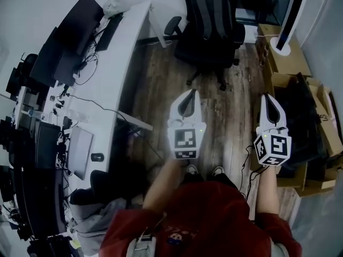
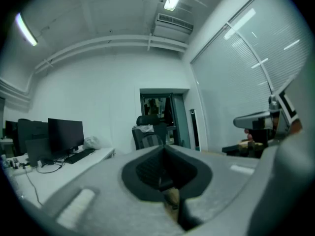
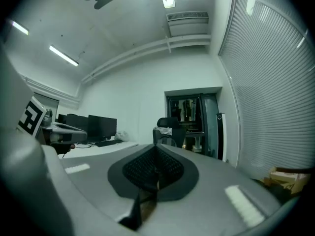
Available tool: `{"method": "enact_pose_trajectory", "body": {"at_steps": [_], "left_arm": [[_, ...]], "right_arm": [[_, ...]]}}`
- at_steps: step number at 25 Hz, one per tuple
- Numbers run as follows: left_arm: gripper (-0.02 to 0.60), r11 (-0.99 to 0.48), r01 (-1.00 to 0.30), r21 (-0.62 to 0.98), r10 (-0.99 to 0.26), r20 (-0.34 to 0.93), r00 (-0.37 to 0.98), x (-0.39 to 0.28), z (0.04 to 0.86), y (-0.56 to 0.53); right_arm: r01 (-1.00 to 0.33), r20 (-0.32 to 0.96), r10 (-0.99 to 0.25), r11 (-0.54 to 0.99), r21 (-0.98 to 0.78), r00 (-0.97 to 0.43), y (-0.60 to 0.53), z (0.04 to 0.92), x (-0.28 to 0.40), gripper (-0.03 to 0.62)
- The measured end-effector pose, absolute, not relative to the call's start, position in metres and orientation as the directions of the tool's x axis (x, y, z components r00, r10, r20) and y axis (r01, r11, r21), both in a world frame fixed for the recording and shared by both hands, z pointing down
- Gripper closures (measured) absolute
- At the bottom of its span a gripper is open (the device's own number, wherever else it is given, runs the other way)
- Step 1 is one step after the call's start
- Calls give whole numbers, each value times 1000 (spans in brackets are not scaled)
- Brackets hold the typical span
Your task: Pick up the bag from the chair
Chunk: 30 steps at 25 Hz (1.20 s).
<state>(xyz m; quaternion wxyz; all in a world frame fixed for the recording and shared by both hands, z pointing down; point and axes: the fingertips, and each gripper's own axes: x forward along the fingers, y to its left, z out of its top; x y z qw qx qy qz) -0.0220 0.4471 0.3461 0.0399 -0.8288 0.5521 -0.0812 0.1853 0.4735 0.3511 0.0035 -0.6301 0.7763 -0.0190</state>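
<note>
A black office chair (image 1: pixel 210 46) stands on the wood floor well ahead of me, with a dark backpack (image 1: pixel 210 10) propped on its seat against the backrest. In the head view my left gripper (image 1: pixel 189 92) and right gripper (image 1: pixel 269 97) are held level side by side, both shut and empty, a good distance short of the chair. The left gripper view shows the chair (image 2: pixel 149 133) and the bag (image 2: pixel 146 140) far off beyond the closed jaws. In the right gripper view the chair (image 3: pixel 169 130) is equally distant.
A long white desk (image 1: pixel 124 63) with monitors (image 1: pixel 72 39) and cables runs along the left. Cardboard boxes (image 1: pixel 289 63) and a white tower (image 1: pixel 291 15) line the right wall. A dark doorway (image 3: pixel 192 122) lies behind the chair. A second chair with grey cloth (image 1: pixel 91 210) is at my near left.
</note>
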Motion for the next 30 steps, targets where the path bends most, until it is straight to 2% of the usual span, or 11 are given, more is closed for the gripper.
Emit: {"method": "enact_pose_trajectory", "body": {"at_steps": [11,20,30], "left_arm": [[583,-361,-921,-147,-931,114,346,10,363,441],[583,-368,-923,-114,-928,101,358,8,372,391],[583,-406,-909,-98,-913,99,397,-17,370,278]], "right_arm": [[-975,34,-976,213,-62,-216,458,370,236,595],[-978,52,-977,206,-42,-208,413,377,231,595],[-987,68,-984,161,-22,-162,307,367,210,595]]}}
